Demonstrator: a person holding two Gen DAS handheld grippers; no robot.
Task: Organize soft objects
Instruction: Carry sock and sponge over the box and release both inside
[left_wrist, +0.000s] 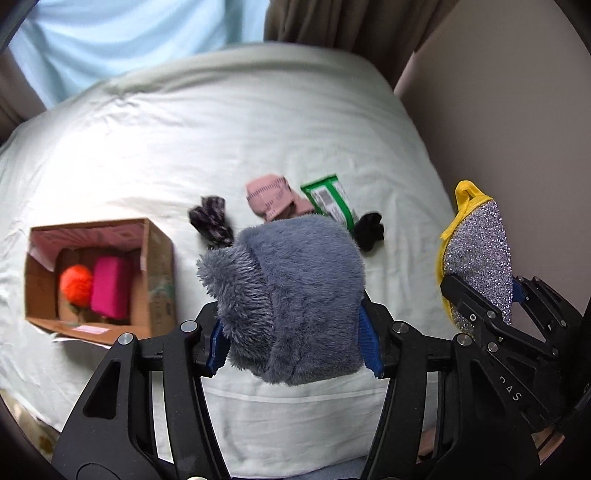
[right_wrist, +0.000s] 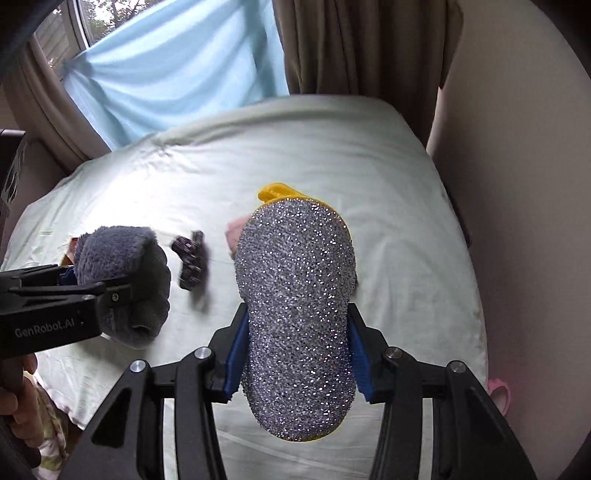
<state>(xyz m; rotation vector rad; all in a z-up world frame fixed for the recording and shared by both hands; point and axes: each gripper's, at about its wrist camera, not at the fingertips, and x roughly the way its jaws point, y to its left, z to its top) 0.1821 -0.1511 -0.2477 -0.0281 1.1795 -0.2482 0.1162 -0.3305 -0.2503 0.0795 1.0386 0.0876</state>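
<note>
My left gripper (left_wrist: 295, 332) is shut on a fluffy grey plush piece (left_wrist: 291, 291), held above the bed; it also shows in the right wrist view (right_wrist: 122, 273). My right gripper (right_wrist: 295, 354) is shut on a silver glitter scrub sponge with yellow edging (right_wrist: 295, 314), seen at the right of the left wrist view (left_wrist: 476, 258). An open cardboard box (left_wrist: 159, 266) on the bed at left holds an orange pom-pom (left_wrist: 75, 284) and a pink sponge (left_wrist: 110, 288). On the sheet lie a dark patterned sock (left_wrist: 212, 221), a pink sock (left_wrist: 273, 197) and a black cloth (left_wrist: 369, 230).
A green packet (left_wrist: 328, 199) lies beside the pink sock. The bed (left_wrist: 184, 147) has a pale sheet. A wall (left_wrist: 498, 110) runs along its right side, brown curtains (right_wrist: 351, 44) and a light blue cloth (right_wrist: 177, 66) hang behind.
</note>
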